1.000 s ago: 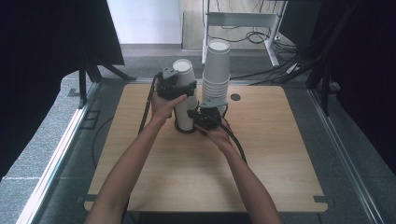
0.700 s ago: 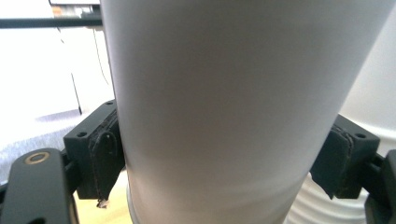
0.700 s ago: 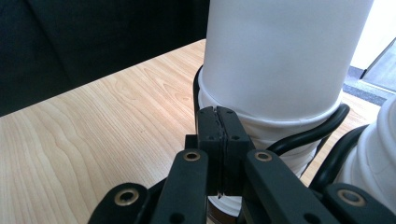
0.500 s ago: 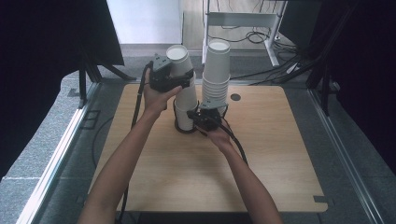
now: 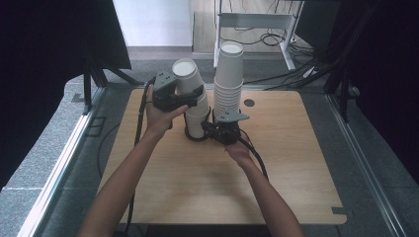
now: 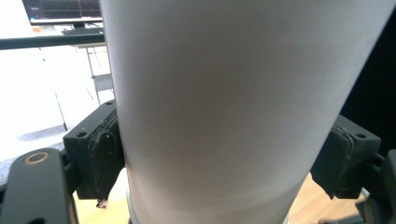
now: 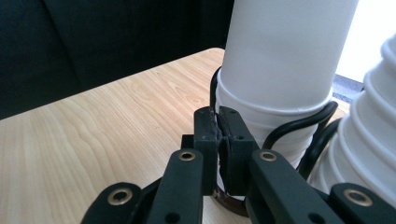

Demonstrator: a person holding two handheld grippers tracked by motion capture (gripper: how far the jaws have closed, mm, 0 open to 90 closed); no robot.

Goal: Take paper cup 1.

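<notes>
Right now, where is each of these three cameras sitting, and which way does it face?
High view: above the person's side, looking forward and down on the wooden table; both forearms enter from below, left gripper, right gripper.
Left gripper view: rides the left gripper, close on the white paper cup clamped between its jaws.
Right gripper view: rides the right gripper, low over the table, jaws shut beside the lower cup.
Shared: the lifted cup and the tall cup stack appear in the high and right gripper views.
</notes>
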